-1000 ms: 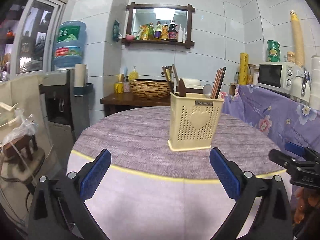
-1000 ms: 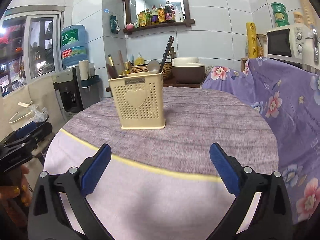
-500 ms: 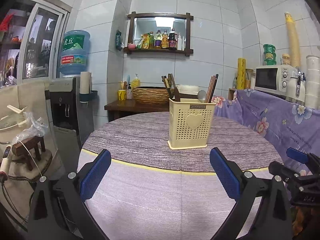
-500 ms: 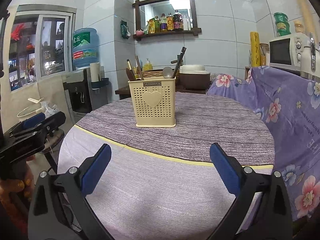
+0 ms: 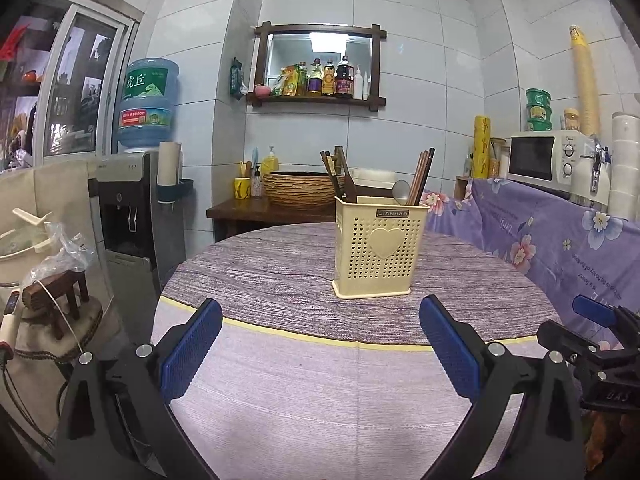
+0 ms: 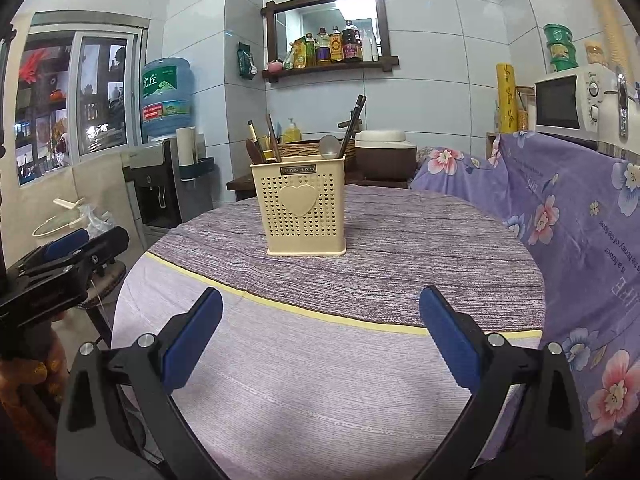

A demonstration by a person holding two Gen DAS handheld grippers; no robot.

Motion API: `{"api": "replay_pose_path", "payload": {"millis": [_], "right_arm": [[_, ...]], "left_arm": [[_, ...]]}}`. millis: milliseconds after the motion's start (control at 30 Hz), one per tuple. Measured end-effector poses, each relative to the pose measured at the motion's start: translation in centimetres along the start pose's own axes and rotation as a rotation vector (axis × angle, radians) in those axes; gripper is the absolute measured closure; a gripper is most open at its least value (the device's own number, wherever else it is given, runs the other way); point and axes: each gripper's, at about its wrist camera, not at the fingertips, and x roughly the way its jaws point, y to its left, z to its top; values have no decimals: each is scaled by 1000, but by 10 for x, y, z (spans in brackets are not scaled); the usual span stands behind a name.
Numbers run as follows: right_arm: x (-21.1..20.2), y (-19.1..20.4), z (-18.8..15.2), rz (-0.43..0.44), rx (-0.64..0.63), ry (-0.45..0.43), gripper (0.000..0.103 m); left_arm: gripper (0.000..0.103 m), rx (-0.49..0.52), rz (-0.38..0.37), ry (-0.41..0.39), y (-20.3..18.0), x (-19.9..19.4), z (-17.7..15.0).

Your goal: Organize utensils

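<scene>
Blue rubber pads (image 5: 191, 354) line the fingers of the left gripper (image 5: 320, 350), which is held low over the near edge of the round table (image 5: 320, 408) with its jaws spread wide and nothing between them. The right gripper (image 6: 320, 340) is held the same way, released and empty, level with the other; each one is caught at the margin of the other's view. Both are kept well short of the holder, which is judged to suit a moment when no grasp is needed.

Pale lilac cloth covers the near part of the table, and a yellow stripe (image 6: 320, 314) is seen where it gives way to a darker woven section. On that darker section, near the middle of the table, a cream plastic holder (image 5: 379, 246) with a heart on its front is stood upright. The utensils are gathered inside it: dark-handled pieces (image 5: 338, 178) are leaned to one side, chopsticks (image 5: 421, 178) to the other, and a metal spoon (image 5: 400, 191) is set bowl-up between them. No loose utensil is seen on the cloth, so the sorting is judged to be finished or nearly so.

Beyond the table, a wooden side table with a woven basket (image 5: 300, 189) is placed against the tiled wall, and a microwave (image 5: 544, 158) is set on the flower-printed cover to the right.
</scene>
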Motion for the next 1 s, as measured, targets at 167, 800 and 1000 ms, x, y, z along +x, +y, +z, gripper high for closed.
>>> {"api": "replay_pose_path", "payload": {"millis": [167, 800, 1000], "right_arm": [[1, 0, 1, 3, 4, 1, 6], [2, 3, 1, 5, 1, 6, 6], [3, 3, 1, 8, 3, 9, 6]], "left_arm": [[5, 6, -7, 2, -2, 0, 1], [5, 14, 2, 19, -7, 3, 3], [5, 16, -1, 24, -6, 3, 2]]}}
